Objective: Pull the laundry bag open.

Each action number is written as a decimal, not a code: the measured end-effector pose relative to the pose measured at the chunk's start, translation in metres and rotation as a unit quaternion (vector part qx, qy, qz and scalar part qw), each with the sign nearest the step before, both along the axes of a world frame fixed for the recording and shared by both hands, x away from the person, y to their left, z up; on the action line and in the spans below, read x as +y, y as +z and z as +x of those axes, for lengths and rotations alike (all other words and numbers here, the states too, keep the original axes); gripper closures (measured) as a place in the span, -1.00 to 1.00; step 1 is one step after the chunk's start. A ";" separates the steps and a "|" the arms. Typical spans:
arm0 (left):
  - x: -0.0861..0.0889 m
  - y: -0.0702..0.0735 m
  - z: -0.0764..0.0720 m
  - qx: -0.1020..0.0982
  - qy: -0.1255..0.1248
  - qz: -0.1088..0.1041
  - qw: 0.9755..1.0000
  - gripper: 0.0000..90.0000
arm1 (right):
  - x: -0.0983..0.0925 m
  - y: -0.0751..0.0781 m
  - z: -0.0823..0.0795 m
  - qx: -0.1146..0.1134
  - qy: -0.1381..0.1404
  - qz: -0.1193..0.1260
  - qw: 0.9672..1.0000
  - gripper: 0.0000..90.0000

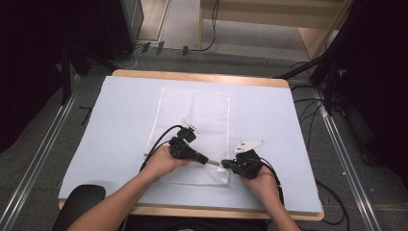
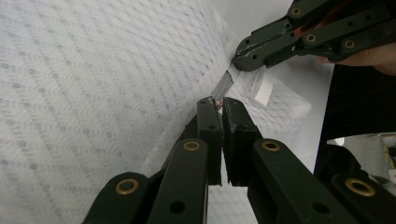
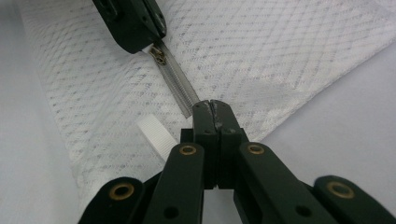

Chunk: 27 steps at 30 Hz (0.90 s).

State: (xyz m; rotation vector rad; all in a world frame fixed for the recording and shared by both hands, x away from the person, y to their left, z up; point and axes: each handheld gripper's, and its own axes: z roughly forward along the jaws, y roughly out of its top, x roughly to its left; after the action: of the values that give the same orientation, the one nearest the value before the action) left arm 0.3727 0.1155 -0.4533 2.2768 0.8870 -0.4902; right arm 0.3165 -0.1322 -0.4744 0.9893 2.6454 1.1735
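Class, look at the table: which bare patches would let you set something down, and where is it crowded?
Free: the blue table cover left of the mesh bag, and right of it. Crowded: the bag's near edge, where both hand-held grippers, left and right, meet at the zipper.

"Can you read anything from here, a label or a brand?"
"No. The white tab (image 3: 156, 136) on the mesh bag (image 3: 261, 60) is blank, and nothing is printed on the surface (image 1: 120, 125)."
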 end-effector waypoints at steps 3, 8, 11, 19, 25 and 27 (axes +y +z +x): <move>0.004 0.001 0.000 0.002 0.004 0.002 1.000 0.96 | 0.000 0.000 0.000 0.001 0.000 0.001 1.000 1.00; 0.012 0.002 -0.001 0.002 0.006 0.002 1.000 0.96 | 0.000 0.000 0.000 0.001 0.000 0.001 1.000 1.00; 0.017 0.003 -0.002 0.001 0.007 0.002 1.000 0.96 | 0.000 0.000 0.000 0.001 0.000 0.001 1.000 1.00; 0.033 0.007 -0.002 0.002 0.015 0.003 1.000 0.96 | 0.000 0.000 0.001 0.000 0.002 0.001 1.000 1.00; 0.043 0.008 -0.002 0.004 0.021 0.000 1.000 0.96 | 0.000 0.000 0.001 0.001 0.002 0.000 1.000 1.00; 0.045 0.010 -0.003 0.003 0.022 0.000 1.000 0.96 | 0.000 0.000 0.001 0.002 0.002 0.000 1.000 1.00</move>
State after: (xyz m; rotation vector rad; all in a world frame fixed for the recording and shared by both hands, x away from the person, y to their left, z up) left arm 0.3701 0.1608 -0.4435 2.2522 0.9373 -0.4776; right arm 0.3176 -0.1322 -0.4741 0.9877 2.6508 1.1742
